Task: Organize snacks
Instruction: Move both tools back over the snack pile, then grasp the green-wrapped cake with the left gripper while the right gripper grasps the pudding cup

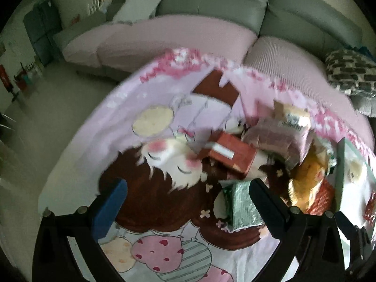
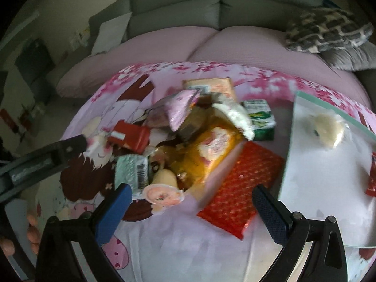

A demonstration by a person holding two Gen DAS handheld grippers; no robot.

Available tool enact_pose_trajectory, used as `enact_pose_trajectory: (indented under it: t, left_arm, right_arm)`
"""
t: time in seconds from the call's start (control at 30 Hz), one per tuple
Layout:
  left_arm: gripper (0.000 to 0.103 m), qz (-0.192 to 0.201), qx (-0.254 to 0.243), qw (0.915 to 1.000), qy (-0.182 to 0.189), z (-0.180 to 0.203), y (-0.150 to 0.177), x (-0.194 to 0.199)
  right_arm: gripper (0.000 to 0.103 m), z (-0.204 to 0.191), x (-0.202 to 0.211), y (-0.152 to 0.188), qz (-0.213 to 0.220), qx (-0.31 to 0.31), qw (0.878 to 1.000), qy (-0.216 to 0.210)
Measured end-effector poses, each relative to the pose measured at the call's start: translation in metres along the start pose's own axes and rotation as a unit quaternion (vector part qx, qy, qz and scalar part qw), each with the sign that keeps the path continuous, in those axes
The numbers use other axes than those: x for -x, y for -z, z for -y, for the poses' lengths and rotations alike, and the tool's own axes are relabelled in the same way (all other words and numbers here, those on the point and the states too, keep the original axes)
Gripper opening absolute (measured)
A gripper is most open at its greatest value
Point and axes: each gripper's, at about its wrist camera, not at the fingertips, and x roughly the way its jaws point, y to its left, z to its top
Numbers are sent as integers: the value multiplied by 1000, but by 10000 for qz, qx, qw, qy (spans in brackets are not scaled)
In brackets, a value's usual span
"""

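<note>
We see the left hand-held gripper (image 1: 188, 202) hanging wide apart above a bench (image 1: 77, 145) covered in a pink cartoon cloth. Its right finger (image 1: 268, 206) sits just beside a green foil packet (image 1: 242, 204); whether they touch, we cannot tell. Beyond it lies a red box (image 1: 232, 152), next to a purple wrapped cake (image 1: 277, 138). A yellow bag (image 1: 307, 176) lies toward the bench's right edge, beside a glass tray (image 1: 340, 164). A sofa (image 1: 211, 7) stands behind the bench.

Home living room (grey sofa (image 1: 211, 2))
</note>
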Motion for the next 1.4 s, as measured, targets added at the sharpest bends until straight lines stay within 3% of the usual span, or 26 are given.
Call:
enact_pose_trajectory:
  t: [0.23, 0.37, 0.63, 0.77, 1.0, 1.17, 1.4]
  left_arm:
    - [103, -506, -26, 9987, 109, 6, 7, -34]
    - [103, -539, 77, 9983, 213, 4, 6, -35]
    - [103, -686, 33, 9967, 432, 12, 6, -42]
    - [103, -763, -58, 9955, 564, 22, 8, -44]
    - [103, -941, -340, 9928, 655, 45, 12, -53]
    - [103, -1100, -478, 9914, 527, 53, 15, -65]
    - [103, -1096, -203, 9931, 372, 41, 12, -71]
  right_arm:
    - [95, -19, -23, 8, -146, 328, 9994, -20]
    - [84, -21, -33, 10, -228, 315, 9992, -55]
    - [73, -20, -41, 12, -252, 223, 9994, -103]
    - [61, -18, -42, 12, -275, 156, 9991, -265]
    - [56, -16, -42, 14, -411, 156, 9987, -264]
    - [56, -9, -42, 18, -526, 27, 9982, -270]
    - [56, -4, -40, 18, -561, -109, 9977, -361]
